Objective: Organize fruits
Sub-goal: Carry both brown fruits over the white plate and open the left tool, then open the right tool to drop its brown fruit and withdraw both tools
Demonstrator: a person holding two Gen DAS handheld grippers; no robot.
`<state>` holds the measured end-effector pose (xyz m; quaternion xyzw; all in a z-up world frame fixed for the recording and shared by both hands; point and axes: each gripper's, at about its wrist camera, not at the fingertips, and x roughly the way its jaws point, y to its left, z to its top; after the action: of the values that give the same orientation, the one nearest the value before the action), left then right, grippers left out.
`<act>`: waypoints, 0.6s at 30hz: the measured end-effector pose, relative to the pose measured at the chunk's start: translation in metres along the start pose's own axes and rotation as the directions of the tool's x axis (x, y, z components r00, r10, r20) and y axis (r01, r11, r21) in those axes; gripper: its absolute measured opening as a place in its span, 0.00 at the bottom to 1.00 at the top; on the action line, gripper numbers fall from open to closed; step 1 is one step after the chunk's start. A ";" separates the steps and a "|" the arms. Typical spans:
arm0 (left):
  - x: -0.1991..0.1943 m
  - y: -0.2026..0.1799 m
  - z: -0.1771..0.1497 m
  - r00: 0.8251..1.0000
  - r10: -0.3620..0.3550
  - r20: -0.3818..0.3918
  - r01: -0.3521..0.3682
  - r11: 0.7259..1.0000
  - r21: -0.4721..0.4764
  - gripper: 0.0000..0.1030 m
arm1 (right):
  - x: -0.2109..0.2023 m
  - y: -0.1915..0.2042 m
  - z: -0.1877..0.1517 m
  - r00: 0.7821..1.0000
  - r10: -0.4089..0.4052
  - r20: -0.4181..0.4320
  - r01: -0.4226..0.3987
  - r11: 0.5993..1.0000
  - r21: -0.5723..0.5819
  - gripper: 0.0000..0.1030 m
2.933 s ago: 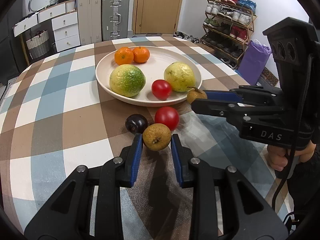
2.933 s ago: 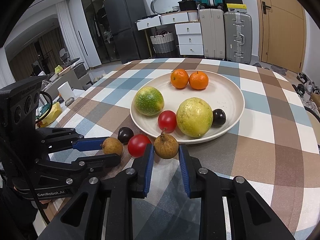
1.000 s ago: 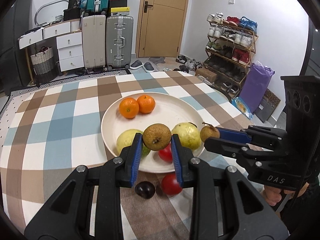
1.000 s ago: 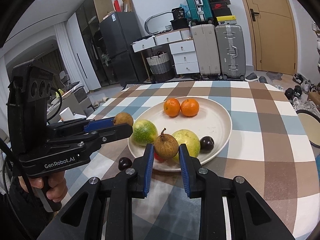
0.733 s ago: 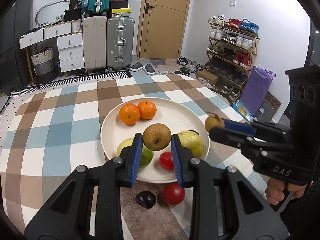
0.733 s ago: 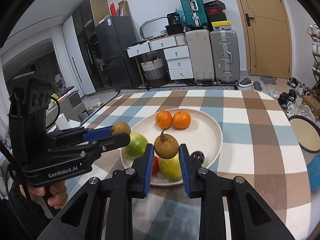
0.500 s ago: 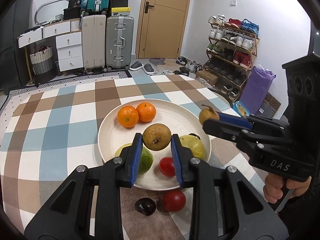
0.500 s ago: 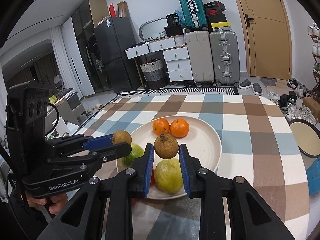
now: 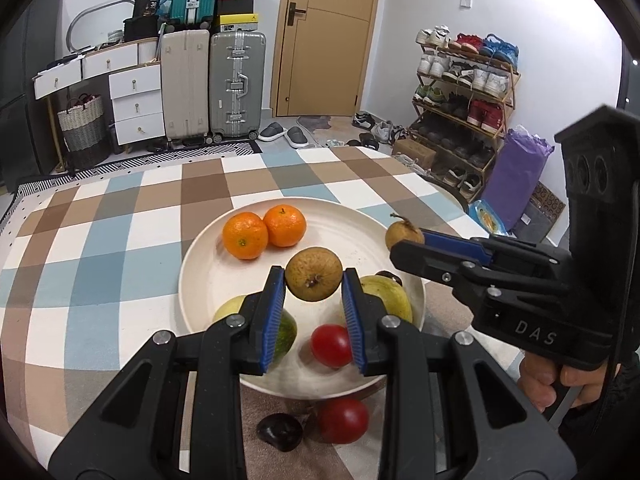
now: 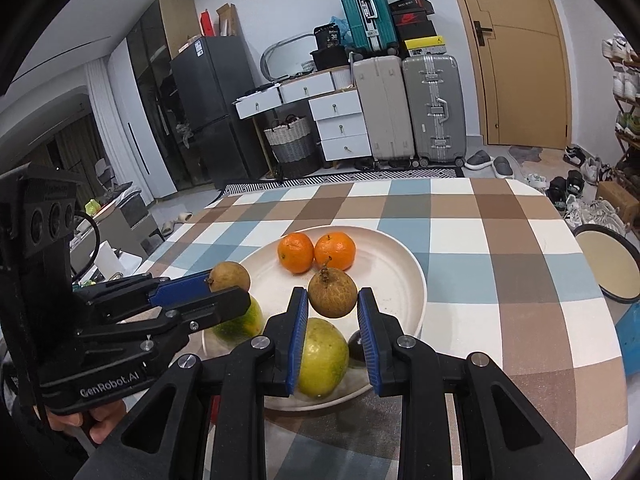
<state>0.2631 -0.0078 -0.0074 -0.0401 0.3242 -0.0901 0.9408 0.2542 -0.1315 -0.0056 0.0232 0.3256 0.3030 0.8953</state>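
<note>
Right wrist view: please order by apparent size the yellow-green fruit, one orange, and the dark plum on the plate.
1. Yellow-green fruit, clearly the largest.
2. Orange, though it lies farther from the camera.
3. Dark plum, smallest, but partly hidden behind the right gripper, so unsure.

Checkered table (image 9: pixel 120 216) under plate (image 9: pixel 200 276), tomato (image 9: pixel 343 420), plum (image 9: pixel 280 432)

Two wrist fisheyes, angled down along own fingers, close above plate (image 9: pixel 200 264) (image 10: pixel 412 280) from the near table edge; shared: plate, checked tablecloth (image 9: pixel 100 240) (image 10: pixel 500 260), suitcases, each other's gripper.
</note>
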 end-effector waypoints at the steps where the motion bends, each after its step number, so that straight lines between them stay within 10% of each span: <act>1: 0.002 0.000 0.000 1.000 0.002 -0.003 -0.002 1.000 0.000 0.25 | 0.001 -0.001 0.000 1.000 0.001 -0.003 -0.001 1.000 0.005 0.25; 18: 0.016 0.002 -0.002 1.000 0.019 -0.011 -0.019 1.000 -0.003 0.25 | 0.009 -0.008 -0.005 0.997 -0.073 -0.013 0.073 0.997 0.013 0.25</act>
<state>0.2748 -0.0088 -0.0184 -0.0380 0.3300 -0.0811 0.9397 0.2607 -0.1334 -0.0163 0.0154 0.3341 0.2680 0.9035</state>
